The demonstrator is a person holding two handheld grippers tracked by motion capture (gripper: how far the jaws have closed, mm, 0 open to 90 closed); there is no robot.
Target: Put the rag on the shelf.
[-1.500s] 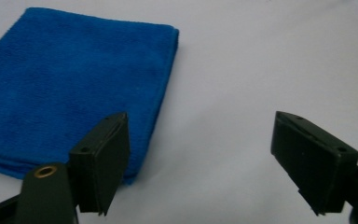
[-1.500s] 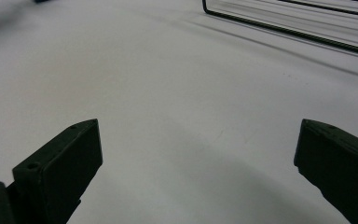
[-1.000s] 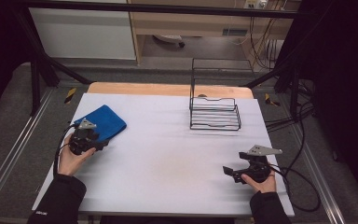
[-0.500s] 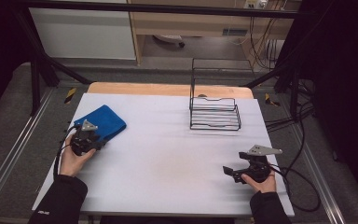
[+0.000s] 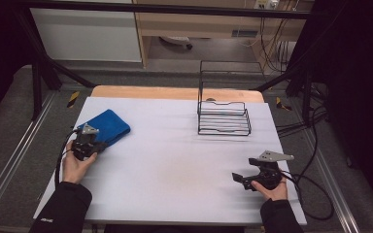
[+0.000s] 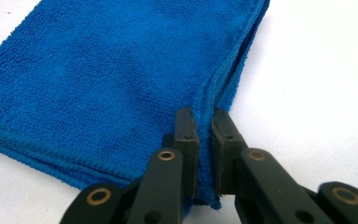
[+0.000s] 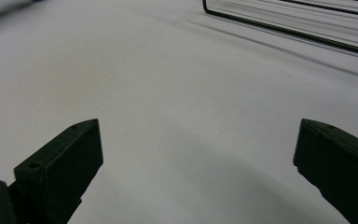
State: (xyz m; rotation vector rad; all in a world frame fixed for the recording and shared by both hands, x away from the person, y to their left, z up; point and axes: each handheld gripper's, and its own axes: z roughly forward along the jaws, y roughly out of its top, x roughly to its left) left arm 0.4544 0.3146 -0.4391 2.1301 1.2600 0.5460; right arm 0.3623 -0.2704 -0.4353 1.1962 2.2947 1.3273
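A folded blue cloth point(image 5: 108, 125) lies on the white table point(image 5: 175, 160) at the left. My left gripper point(image 5: 93, 142) sits at its near corner. Its jaws have just been closing, and in the left gripper view they pinch the hemmed edge of the blue cloth point(image 6: 121, 79), with my left gripper point(image 6: 204, 126) shut on that corner fold. My right gripper point(image 5: 239, 178) rests near the table's front right, held by a hand. In the right gripper view my right gripper point(image 7: 198, 154) stands wide open over bare table, nothing between its fingers.
A black wire rack point(image 5: 223, 114) stands at the back right of the table; its base wire point(image 7: 289, 30) crosses the top of the right gripper view. Cables trail off the table's right side. A wooden strip point(image 5: 175, 92) borders the far edge.
The left gripper's jaws have closed onto the corner of the blue cloth. Both hands have stayed in place.
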